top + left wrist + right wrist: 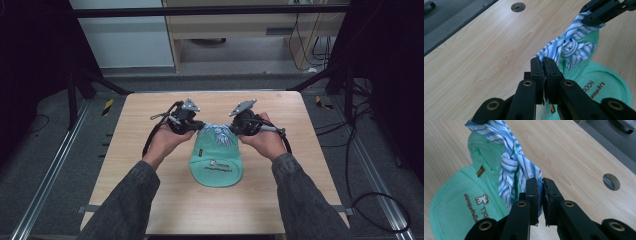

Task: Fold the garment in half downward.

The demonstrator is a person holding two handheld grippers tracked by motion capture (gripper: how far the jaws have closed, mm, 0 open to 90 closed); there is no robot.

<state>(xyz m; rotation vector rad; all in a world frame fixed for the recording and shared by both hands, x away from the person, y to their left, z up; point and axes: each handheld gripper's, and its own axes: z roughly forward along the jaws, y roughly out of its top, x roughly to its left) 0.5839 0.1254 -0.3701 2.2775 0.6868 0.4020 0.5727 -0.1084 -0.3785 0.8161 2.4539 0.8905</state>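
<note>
We see a mint-green mesh fabric pouch (216, 162) lying mid-table on the pale wooden table (150, 200), its blue-and-white striped cloth tie (218, 133) knotted at the far end. Our left gripper (543, 60) is clamped on one tail of the tie, our right gripper (537, 181) pinching the other.

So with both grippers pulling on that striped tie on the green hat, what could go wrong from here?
1. The left gripper and right gripper pinch only the ends of the striped fabric, so an end may slip out of the pads.
2. The knot is already bunched tight; pulling outward could tighten rather than loosen it.
3. The green hat lies loose on the table, so it may drag or lift.
</note>
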